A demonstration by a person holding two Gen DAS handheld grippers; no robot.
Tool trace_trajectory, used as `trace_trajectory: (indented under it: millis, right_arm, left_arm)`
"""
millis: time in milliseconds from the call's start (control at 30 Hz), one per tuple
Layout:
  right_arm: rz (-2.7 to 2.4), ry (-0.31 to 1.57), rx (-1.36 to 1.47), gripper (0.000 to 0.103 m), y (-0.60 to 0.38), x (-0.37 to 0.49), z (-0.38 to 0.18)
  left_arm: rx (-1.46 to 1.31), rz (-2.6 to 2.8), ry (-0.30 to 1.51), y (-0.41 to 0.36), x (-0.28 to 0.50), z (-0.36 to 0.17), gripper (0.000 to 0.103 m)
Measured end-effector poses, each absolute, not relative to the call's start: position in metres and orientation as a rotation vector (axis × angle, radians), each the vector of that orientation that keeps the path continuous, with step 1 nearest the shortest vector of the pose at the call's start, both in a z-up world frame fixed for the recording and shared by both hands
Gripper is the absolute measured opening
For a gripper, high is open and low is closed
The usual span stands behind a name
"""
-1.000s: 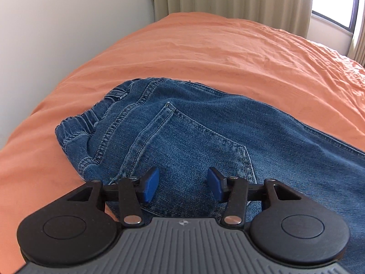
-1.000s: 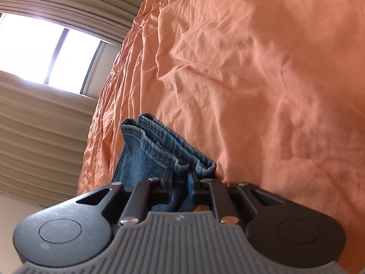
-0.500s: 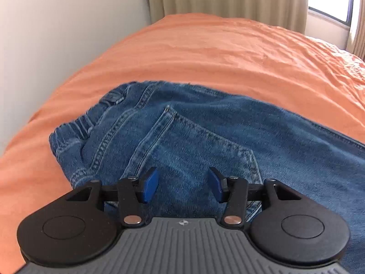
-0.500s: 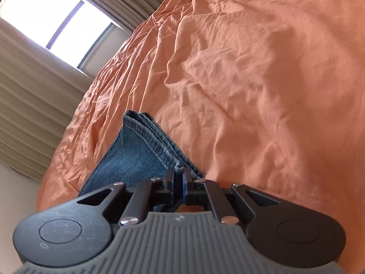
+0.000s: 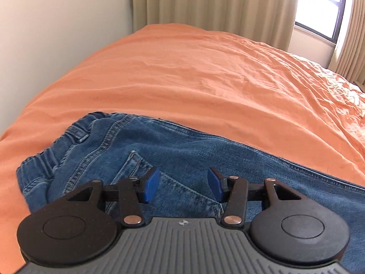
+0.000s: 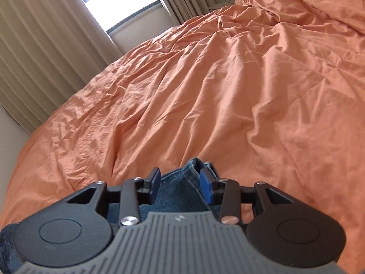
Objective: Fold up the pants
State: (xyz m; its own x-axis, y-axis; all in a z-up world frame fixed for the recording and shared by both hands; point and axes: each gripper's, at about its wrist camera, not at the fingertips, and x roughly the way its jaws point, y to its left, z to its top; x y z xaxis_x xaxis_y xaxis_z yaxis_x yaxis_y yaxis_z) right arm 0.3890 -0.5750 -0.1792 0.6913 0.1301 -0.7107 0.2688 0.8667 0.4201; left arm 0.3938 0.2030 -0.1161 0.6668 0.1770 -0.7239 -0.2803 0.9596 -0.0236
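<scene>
Right gripper (image 6: 179, 181) risen, opening off hem (image 6: 194, 166), left gripper (image 5: 182, 185) spread above waistband (image 5: 75, 134).

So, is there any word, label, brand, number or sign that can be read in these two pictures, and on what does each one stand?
No readable text in either view.
Left gripper: a small round emblem on its grey ribbed body, no letters or numbers to read.
Right gripper: the same small emblem, blurred, nothing to read.
Jeans: no label or tag shows, only stitching.
Orange bedcover: plain, no print.
</scene>
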Motion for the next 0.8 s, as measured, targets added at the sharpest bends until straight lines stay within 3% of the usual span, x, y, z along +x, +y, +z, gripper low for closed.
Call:
trace_trajectory:
  millis: [100, 200, 333, 633, 767, 800]
  right_arm:
    - [-0.095, 0.873, 0.485, 0.031, -0.577, 0.407, -0.190]
    - [-0.104, 0.900, 0.437, 0.000, -0.578, 0.407, -0.192]
    - [-0.151, 0.834, 0.354, 0.000, -0.574, 0.409, -0.183]
    - [-0.290, 0.946, 0.324, 0.000, -0.582, 0.425, -0.202]
    - [-0.271, 0.917, 0.412, 0.004, -0.599, 0.392, -0.187]
    - [-0.264, 0.909, 0.426, 0.011, -0.599, 0.382, -0.182]
  left_arm:
    - [-0.138, 0.246, 0.808, 0.203, 0.403, -0.123, 0.058]
    - [-0.147, 0.241, 0.820, 0.204, 0.410, -0.132, 0.057]
    - [-0.160, 0.239, 0.815, 0.203, 0.417, -0.143, 0.055]
    - [-0.088, 0.219, 0.785, 0.180, 0.424, -0.139, 0.057]
    - [-0.060, 0.135, 0.784, 0.160, 0.415, -0.120, 0.062]
    - [-0.059, 0.118, 0.778, 0.153, 0.413, -0.115, 0.062]
